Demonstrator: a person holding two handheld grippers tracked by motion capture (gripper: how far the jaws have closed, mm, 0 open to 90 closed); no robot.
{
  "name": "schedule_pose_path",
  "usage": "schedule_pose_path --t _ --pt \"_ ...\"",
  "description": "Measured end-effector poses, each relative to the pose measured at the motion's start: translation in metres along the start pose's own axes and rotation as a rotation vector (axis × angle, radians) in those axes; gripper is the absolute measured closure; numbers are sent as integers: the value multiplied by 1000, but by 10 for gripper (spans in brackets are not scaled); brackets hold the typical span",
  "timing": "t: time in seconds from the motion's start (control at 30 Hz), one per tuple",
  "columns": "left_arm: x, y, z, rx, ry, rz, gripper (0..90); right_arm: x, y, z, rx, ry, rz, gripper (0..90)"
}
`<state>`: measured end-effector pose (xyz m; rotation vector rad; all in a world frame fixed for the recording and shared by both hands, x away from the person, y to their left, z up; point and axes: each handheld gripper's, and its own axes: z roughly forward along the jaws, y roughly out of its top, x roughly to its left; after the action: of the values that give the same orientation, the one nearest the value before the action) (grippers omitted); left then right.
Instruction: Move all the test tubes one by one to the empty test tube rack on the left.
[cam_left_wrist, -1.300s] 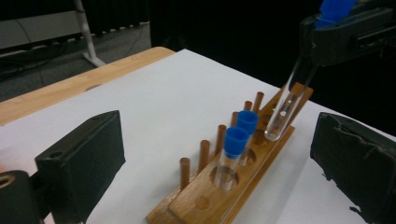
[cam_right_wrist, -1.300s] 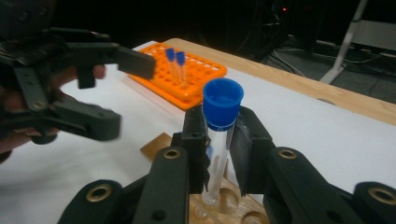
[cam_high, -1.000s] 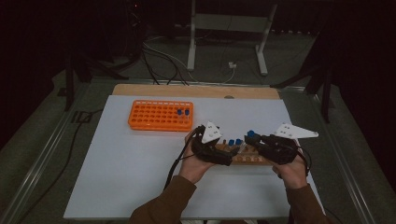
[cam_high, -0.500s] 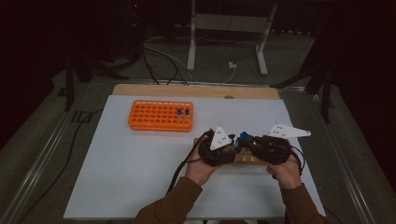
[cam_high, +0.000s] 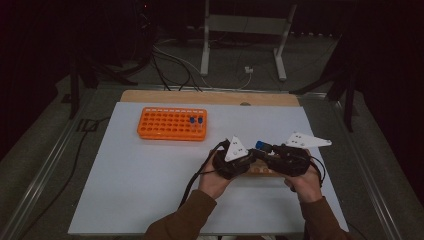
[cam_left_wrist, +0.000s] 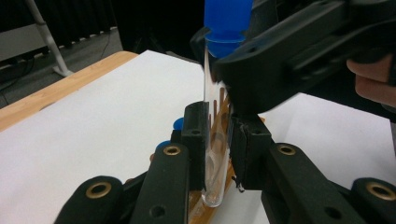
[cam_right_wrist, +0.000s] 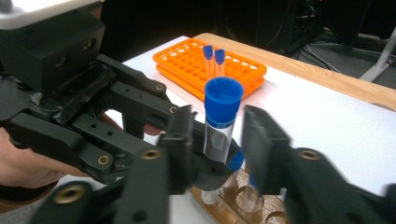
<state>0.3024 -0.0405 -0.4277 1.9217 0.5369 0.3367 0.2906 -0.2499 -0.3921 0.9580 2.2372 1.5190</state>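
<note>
A clear tube with a blue cap stands upright between both grippers above a small wooden rack. In the left gripper view my left gripper is shut on the tube's lower half; its jaws have just been closing onto it. My right gripper sits around the upper part just below the cap. Its jaws have just been opening, and a gap shows between the right pad and the glass. In the high view the left gripper and right gripper meet tip to tip at the table's front right.
An orange tube rack lies at the back left of the white board, with two blue-capped tubes at its right end. More blue-capped tubes stand in the wooden rack. A wooden strip runs along the far edge.
The left gripper has shifted slightly right toward the right gripper and now grips the tube. The right gripper's jaws have parted from it.
</note>
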Motion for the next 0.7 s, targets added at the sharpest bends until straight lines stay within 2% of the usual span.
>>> schedule_pose_path --t 0.1,0.37,0.63,0.7 --pt "4 -2 -4 -18 -9 -28 783 -2 0 -2 -9 -2 0 509" --pt "15 -6 -21 -35 8 -45 783 -10 -5 -8 -15 -22 20 343" --pt "25 -7 -36 -56 30 -62 783 -14 -14 -9 3 -88 10 159" --pt "28 -8 -39 -59 39 -66 783 -16 -17 -10 2 -106 16 146"
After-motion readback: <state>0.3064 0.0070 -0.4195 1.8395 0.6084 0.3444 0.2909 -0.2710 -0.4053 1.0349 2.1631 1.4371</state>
